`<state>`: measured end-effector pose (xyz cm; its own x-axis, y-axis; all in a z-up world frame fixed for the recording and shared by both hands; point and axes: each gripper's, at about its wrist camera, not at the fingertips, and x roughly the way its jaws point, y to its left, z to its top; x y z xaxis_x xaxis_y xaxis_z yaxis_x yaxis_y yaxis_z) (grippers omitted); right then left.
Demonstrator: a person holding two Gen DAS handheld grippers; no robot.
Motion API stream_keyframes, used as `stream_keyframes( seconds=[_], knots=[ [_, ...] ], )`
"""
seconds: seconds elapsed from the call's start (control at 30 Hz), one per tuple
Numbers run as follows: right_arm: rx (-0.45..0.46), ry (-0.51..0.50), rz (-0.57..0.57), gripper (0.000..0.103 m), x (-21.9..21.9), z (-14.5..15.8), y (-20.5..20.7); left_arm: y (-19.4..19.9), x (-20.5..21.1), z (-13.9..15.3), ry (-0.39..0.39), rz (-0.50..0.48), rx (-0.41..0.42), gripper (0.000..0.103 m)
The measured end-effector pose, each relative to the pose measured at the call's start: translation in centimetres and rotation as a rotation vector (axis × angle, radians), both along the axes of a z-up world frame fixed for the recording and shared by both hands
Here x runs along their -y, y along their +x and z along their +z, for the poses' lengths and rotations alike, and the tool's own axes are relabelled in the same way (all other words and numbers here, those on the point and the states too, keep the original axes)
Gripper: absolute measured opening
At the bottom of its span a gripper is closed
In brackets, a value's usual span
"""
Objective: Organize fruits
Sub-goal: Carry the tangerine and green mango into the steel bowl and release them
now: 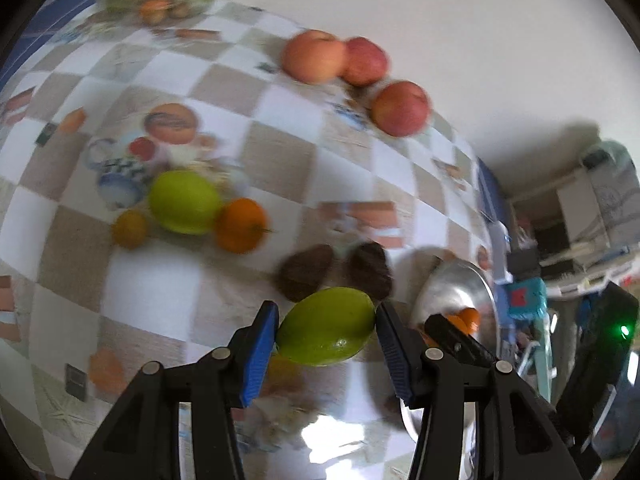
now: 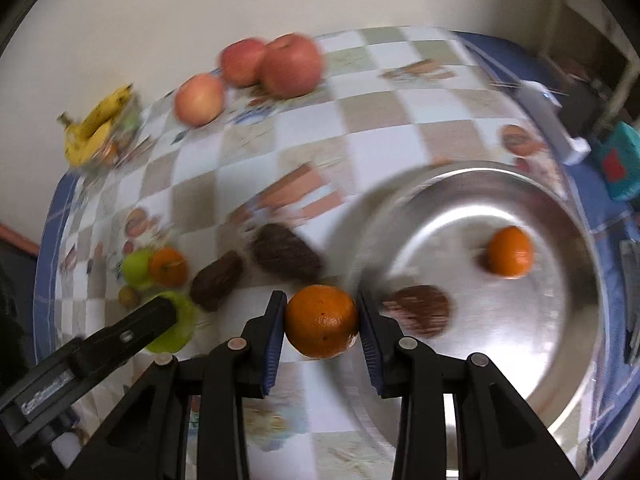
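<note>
Fruit is riding in both grippers: the left gripper (image 1: 327, 330) is clamping a green lemon (image 1: 326, 326) crosswise, its long axis running pad to pad, while the right gripper (image 2: 321, 322) is gripping an orange (image 2: 321, 321) just beside the near-left rim of the steel bowl (image 2: 560, 392). That bowl is sitting toward the table's right edge, already holding a tangerine (image 2: 510, 251) and a brown fruit (image 2: 418, 309), so the right hand is nearer. Apples (image 2: 292, 65) are lining the far edge of the checkered tablecloth (image 2: 360, 128), against a plain wall; bananas (image 2: 96, 124) are filling the far-left corner.
</note>
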<state>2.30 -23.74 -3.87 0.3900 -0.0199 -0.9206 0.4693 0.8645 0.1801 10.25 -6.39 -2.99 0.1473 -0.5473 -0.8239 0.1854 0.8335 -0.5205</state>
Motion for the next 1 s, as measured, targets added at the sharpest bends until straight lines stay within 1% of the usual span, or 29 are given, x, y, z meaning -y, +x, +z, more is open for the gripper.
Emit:
stream_keyframes(
  seconds=[0.07, 0.2, 0.3, 0.4, 0.6, 0.8, 0.97, 1.0],
  knots=[
    [-0.003, -0.012, -0.049, 0.037, 1.7, 0.3, -1.0, -0.7, 1.5, 0.5, 0.003, -0.045, 0.015, 0.053],
    [-0.012, -0.032, -0.143, 0.037, 4.9, 0.3, -3.1, -3.0, 5.2, 1.0, 0.012, -0.167, 0.046, 0.053],
    [-0.014, -0.029, -0.2, 0.037, 6.8, 0.2, -4.7, -5.0, 7.7, 1.1, 0.016, -0.249, 0.059, 0.053],
    [-0.01, -0.017, -0.226, 0.037, 7.7, 0.0, -5.5, -6.7, 10.0, 0.6, 0.031, -0.327, 0.071, 0.053],
    [-0.008, 0.021, -0.252, 0.037, 8.9, -0.8, -6.2, -7.9, 12.2, -0.7, 0.054, -0.381, 0.09, 0.053],
    [-0.048, 0.059, -0.253, 0.038, 9.1, -2.6, -6.2, -8.4, 13.1, -2.1, 0.081, -0.403, 0.095, 0.053],
    [-0.086, 0.088, -0.257, 0.038, 9.2, -4.2, -6.2, -8.6, 13.9, -2.2, 0.1, -0.418, 0.129, 0.054],
    [-0.081, 0.084, -0.256, 0.038, 9.2, -4.2, -6.2, -8.7, 14.0, -2.2, 0.104, -0.425, 0.134, 0.054]
  ],
)
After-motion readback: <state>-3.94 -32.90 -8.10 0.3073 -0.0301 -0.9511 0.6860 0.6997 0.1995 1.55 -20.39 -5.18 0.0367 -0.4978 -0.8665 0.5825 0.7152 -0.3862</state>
